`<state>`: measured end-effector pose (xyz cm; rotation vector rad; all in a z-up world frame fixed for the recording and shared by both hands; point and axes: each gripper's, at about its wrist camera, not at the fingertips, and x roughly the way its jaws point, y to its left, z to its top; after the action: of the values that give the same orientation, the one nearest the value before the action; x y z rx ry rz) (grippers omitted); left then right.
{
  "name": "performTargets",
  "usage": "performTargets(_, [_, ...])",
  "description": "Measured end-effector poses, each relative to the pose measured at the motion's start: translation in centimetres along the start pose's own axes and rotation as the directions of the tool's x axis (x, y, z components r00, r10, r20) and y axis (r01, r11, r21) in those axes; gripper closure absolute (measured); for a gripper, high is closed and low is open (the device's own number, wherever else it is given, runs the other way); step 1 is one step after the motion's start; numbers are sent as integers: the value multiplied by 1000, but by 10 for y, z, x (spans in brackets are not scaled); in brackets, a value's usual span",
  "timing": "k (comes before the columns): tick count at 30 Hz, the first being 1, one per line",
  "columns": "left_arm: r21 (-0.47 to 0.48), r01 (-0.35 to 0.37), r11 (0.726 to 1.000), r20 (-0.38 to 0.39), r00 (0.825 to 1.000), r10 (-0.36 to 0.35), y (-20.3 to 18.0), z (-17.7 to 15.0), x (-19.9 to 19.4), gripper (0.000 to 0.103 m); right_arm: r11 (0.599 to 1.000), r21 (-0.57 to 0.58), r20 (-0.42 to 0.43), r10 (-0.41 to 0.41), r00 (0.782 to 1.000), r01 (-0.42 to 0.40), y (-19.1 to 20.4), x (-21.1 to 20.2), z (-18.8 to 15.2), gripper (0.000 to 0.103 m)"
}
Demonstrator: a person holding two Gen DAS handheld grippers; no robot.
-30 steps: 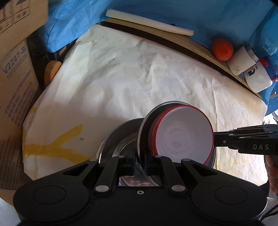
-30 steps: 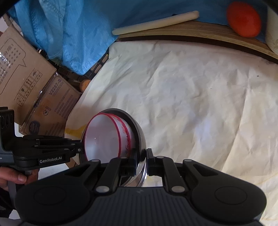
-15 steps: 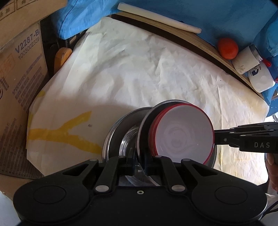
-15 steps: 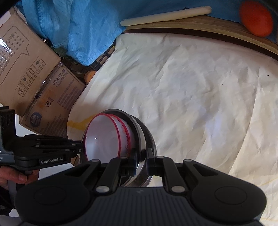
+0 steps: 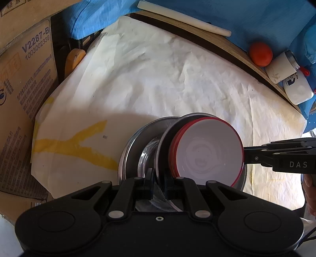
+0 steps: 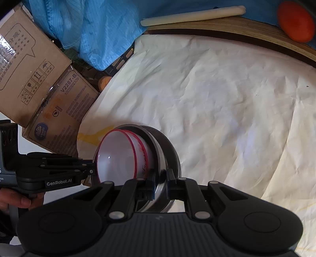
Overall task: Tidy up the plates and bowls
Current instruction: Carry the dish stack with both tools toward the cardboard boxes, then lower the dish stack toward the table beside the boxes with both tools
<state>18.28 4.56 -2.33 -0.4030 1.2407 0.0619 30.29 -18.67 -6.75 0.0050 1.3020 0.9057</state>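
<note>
A stack of dishes hangs above the white cloth (image 5: 158, 75), held from both sides. It has white bowls with red rims (image 5: 207, 154) nested in a steel plate (image 5: 167, 134), with a glass bowl (image 5: 148, 158) and a second steel plate (image 5: 134, 142) behind. My left gripper (image 5: 158, 182) is shut on the stack's near rim. My right gripper (image 6: 160, 184) is shut on the steel plate rim (image 6: 160, 158) at the opposite side, beside the red-rimmed bowls (image 6: 118, 158). Each gripper shows in the other's view, the right one (image 5: 276, 156) and the left one (image 6: 59, 170).
Cardboard boxes (image 5: 21, 98) stand at the left edge of the cloth. A wooden board edge (image 5: 197, 33) with a white stick (image 5: 183, 17), an orange fruit (image 5: 260, 53) and two white bottles (image 5: 286, 79) lies at the back. Blue fabric (image 6: 88, 29) hangs behind.
Both grippers have risen with the dish stack; the cloth and boxes look farther away and more of the table shows. The grips are unchanged.
</note>
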Motion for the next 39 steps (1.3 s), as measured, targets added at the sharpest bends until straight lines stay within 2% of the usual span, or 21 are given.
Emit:
performTargets(18, [-35,-22,999,-18,1000,22,13,-11,2,95,999,-33,-39,12,999,-13,10,17,-2,92])
performTargets(39, [-33,-37,999,-17,999,37,14,-10,9,95,999,-32,-53,-21,998,19,16,23,2,92])
